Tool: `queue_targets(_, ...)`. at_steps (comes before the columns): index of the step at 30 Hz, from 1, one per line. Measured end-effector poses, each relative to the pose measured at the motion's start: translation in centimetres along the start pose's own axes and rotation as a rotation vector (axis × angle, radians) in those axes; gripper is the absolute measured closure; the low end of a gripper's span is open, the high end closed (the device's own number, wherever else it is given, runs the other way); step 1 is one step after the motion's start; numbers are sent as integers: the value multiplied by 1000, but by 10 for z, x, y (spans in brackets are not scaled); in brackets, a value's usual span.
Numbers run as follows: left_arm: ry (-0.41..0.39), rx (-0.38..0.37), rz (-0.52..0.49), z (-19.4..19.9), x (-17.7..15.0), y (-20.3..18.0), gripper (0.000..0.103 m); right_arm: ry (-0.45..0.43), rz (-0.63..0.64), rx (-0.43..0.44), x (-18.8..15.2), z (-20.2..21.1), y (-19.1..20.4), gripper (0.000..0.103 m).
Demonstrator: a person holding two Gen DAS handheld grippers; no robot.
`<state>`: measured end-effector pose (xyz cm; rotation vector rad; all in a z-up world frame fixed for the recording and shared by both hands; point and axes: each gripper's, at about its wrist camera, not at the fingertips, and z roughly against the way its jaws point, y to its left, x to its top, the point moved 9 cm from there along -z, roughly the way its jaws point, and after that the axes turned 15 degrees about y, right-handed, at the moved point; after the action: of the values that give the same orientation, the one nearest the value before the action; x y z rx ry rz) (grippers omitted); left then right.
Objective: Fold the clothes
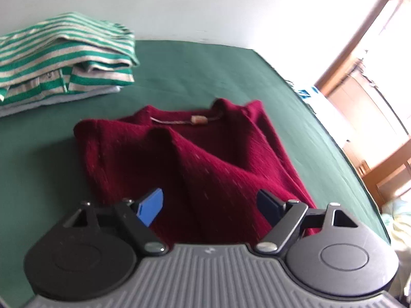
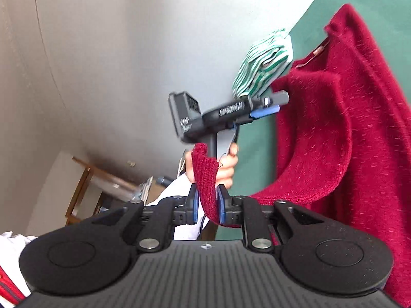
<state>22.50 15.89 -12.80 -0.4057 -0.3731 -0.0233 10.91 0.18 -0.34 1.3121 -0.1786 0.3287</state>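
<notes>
A dark red knitted sweater (image 1: 185, 154) lies partly folded on the green sheet (image 1: 205, 71), collar and label at the far side. My left gripper (image 1: 209, 201) hovers open over its near part, with nothing between the blue pads (image 1: 151, 206). In the right wrist view the same sweater (image 2: 346, 128) fills the right side. My right gripper (image 2: 208, 206) is shut on the sweater's ribbed sleeve cuff (image 2: 204, 169), which sticks up between the jaws. Beyond it the left gripper (image 2: 277, 104) points at the sweater, held by a hand (image 2: 228, 163).
A folded green-and-white striped stack (image 1: 64, 54) sits at the far left of the bed, also seen as the striped stack (image 2: 262, 61). A pale wall runs behind the bed. Wooden furniture (image 1: 380, 154) stands past the right edge; a wooden frame (image 2: 84, 187) is on the floor side.
</notes>
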Motion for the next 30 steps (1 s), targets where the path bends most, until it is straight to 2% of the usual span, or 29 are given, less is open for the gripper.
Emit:
queue_targets(3,24,-22,66,-17,11,9,34,-35,-30,3,-6,4,-7,85)
queue_targets(4,28,-30,77,-20,14,10,47,-44,-37,1,-7,5,-9,85)
queue_targets(5,22,-28,72,-21,16,9,64,-52,-44,0,-8,6,-10,85)
queue_targets(8,32,-19,39,-22,23,0,97,-68,-68,-6,-11,16,-15,85)
queue_targets(13,-49,48,-63,9,31,-16,98,-82,-80,-8,-7,23,-20,85)
queue_targets(17,-68,93,-117,34,34,-18,97,-68,-47,71,-1,24,-2,85)
queue_targets(20,-42,113,-135,36,32,-7,96,-5,6,124,-7,20,20,85)
queue_targets(23,13,125,-115,22,21,9,96,109,33,94,-24,5,23,85)
queue_targets(27,75,120,-89,4,0,25,95,221,-13,66,-51,-14,9,85)
queue_targets(30,85,134,-86,-3,-10,32,94,282,-30,-8,-69,-20,-8,85)
